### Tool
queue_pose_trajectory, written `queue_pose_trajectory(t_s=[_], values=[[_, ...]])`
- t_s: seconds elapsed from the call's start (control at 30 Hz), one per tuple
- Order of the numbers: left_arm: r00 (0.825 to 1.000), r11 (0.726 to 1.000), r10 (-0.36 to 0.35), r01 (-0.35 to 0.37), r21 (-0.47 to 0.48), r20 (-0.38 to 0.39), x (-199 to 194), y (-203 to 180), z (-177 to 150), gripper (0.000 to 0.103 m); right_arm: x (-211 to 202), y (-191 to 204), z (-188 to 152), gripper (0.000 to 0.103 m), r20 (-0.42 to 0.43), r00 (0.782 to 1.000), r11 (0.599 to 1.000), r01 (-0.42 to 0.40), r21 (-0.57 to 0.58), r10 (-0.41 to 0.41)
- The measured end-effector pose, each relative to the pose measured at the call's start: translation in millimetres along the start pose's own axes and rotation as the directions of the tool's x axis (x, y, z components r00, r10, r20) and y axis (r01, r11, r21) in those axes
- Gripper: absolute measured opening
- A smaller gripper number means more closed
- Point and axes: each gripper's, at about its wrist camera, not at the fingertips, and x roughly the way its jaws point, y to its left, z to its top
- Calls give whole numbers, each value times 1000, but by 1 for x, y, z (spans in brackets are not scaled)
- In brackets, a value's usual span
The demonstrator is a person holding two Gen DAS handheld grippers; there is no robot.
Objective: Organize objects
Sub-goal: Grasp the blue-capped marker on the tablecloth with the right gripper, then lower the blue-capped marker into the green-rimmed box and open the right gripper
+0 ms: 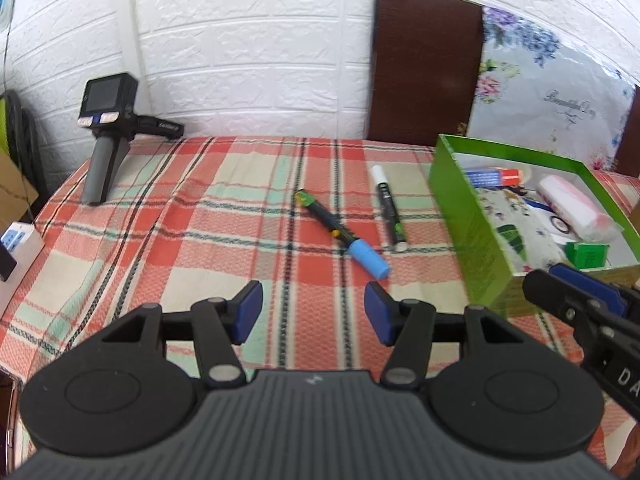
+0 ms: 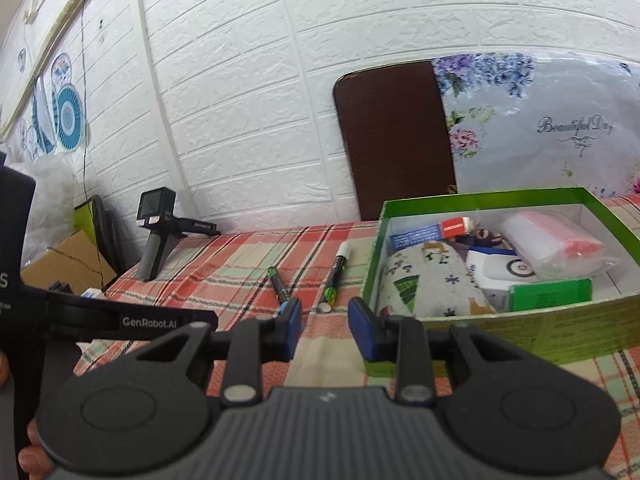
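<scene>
My left gripper hangs over the plaid cloth on the desk, jaws apart with nothing between them, bare cloth showing in the gap. Just ahead of it and a touch to the right lies the blue-capped marker, slanted, its cap end nearest my fingers. Beside that, further right, the white-capped marker lies nearly straight away from me, white end far; the two are close, but I cannot tell whether they touch. Right again sits the green box, open-topped, with a patterned cloth bundle, a pink-and-clear packet, a blue-and-red carton and a small green pack inside. My right gripper is released too, jaws narrowly apart, holding nothing; its fingers sit just off the box's near left corner, and both markers lie ahead of it, the blue cap partly hidden behind its left finger. Far ahead to the left, a black handheld device stands upright near the white brick wall.
</scene>
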Motion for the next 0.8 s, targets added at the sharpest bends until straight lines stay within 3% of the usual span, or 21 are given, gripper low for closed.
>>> queue_pose_trajectory(t_s=[0.17, 0.3, 0.43, 0.5, 0.53, 0.63, 0.8], values=[[998, 994, 44, -47, -94, -39, 17, 39, -6, 58, 30, 26, -7, 29, -79, 996, 994, -48, -99, 40], [995, 980, 59, -72, -184, -76, 29, 76, -10, 58, 75, 52, -10, 29, -138, 990, 971, -60, -231, 28], [993, 968, 76, -94, -233, -87, 37, 100, -11, 58, 133, 65, -2, 28, -167, 985, 953, -10, -302, -43], [993, 962, 70, -92, -256, -94, 43, 108, -11, 58, 165, 65, 0, 28, -220, 971, 948, 13, -318, -88], [993, 960, 62, -87, -268, -99, 46, 111, -11, 58, 178, 61, -1, 27, -259, 961, 950, 11, -312, -96], [993, 952, 2, -37, -303, -115, 55, 114, -12, 58, 179, 53, 2, 20, -270, 961, 972, -13, -236, -52], [989, 954, -89, 49, -297, -122, 61, 100, -10, 58, 145, 60, -16, 20, -339, 933, 981, -166, -98, 124]])
